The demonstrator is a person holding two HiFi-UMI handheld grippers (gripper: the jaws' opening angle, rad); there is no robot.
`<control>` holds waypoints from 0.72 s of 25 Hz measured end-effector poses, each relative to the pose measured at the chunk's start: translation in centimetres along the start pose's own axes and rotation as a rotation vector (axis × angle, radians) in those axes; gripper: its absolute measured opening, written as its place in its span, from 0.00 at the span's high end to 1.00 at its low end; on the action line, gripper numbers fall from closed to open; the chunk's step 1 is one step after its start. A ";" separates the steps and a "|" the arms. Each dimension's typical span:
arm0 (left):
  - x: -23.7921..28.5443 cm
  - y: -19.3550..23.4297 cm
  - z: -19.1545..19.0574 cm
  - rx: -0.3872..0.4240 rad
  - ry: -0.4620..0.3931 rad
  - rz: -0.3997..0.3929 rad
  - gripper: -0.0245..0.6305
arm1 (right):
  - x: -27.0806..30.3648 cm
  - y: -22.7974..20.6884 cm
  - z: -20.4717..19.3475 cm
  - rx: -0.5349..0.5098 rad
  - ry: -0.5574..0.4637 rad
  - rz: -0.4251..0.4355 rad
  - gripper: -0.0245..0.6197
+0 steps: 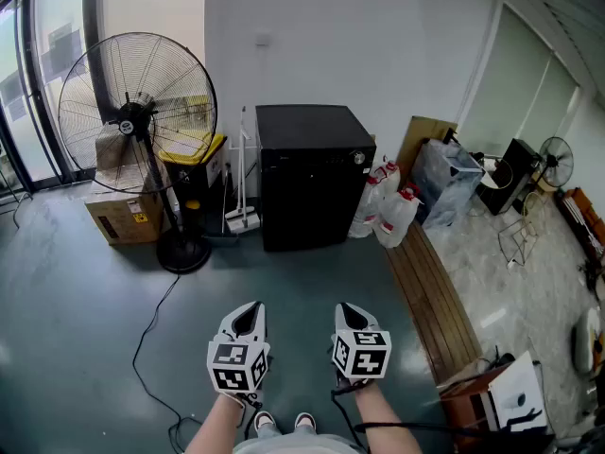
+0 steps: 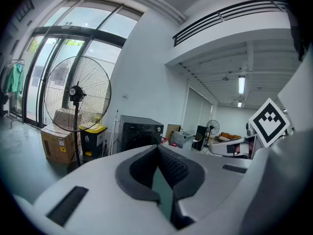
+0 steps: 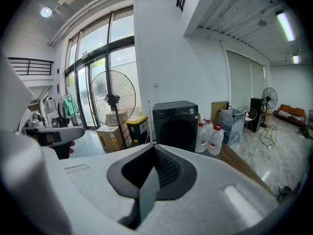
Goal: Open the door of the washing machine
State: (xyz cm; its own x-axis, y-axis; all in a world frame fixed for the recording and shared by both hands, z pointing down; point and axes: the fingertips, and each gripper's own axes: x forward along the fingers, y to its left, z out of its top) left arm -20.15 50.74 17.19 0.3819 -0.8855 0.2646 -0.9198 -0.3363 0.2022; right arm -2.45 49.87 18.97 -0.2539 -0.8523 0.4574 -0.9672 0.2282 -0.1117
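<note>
Washer [image 1: 312, 173] stands at the wall, door shut, well ahead of both grippers; left gripper [image 1: 250, 312] and right gripper [image 1: 348, 312] closed tight, empty; risks: cord [image 1: 140, 334] left of washer snagging a foot; bottles [image 1: 386, 214] right of washer struck by the door.

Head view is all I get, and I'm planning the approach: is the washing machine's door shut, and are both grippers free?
Observer: The right gripper view faces the washing machine: its round door looks shut.
Operator: And the grippers?
Observer: The left gripper has its jaws together, nothing between them.
Operator: The right one?
Observer: The right gripper too: jaws together, empty.
</note>
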 end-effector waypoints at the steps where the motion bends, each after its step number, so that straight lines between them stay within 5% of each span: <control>1: 0.0 0.1 -0.1 0.000 0.000 0.000 0.97 | 0.0 0.1 -0.1 -0.001 0.000 0.001 0.95; 18: -0.9 3.4 -0.9 0.006 0.031 -0.044 0.96 | 0.2 2.1 -1.7 0.072 0.016 -0.075 0.95</control>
State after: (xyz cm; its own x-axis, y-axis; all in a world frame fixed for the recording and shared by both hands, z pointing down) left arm -23.53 50.68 18.44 0.4246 -0.8596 0.2844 -0.9025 -0.3767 0.2089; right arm -4.47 50.99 20.29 -0.1813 -0.8580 0.4806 -0.9817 0.1291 -0.1399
